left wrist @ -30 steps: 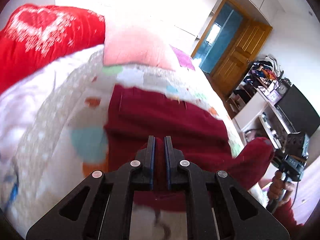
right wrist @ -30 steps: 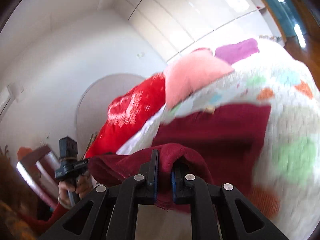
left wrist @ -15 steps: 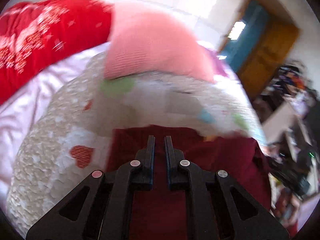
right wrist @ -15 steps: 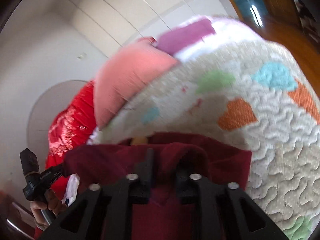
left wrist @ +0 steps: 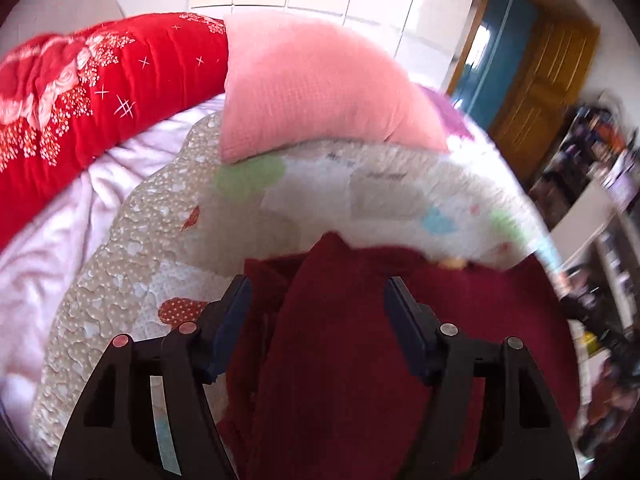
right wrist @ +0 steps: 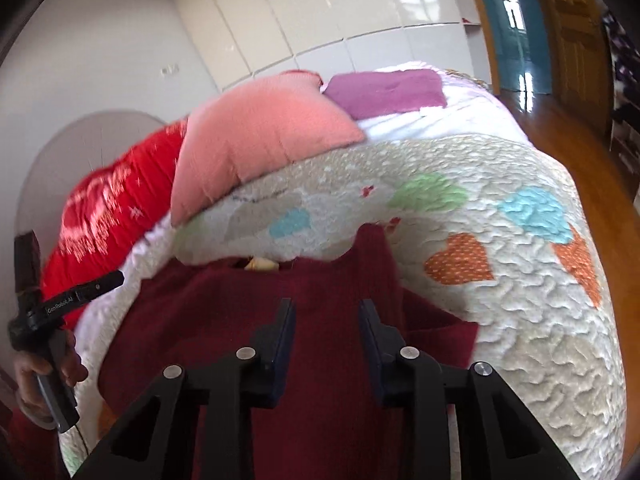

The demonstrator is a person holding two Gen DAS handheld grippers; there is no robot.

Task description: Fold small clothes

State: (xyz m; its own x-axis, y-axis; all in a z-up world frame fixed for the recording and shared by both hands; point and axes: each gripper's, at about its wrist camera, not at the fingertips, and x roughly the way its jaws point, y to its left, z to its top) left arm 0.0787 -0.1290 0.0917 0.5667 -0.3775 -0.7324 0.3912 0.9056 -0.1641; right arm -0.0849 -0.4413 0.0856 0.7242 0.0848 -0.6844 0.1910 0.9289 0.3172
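We see one dark red knitted garment [left wrist: 460, 320] lying on the quilted patchwork bedspread with coloured hearts [left wrist: 132, 264]. In the left wrist view we note a folded layer running lengthwise over the flat cloth beneath, its far end rising to a blunt point, with a second edge of the same fabric showing along its left side. In the right wrist view we find the garment [right wrist: 224, 312] spread broad and low, a narrow strip reaching toward the far side, and a small yellowish patch, possibly a label, at its far edge.
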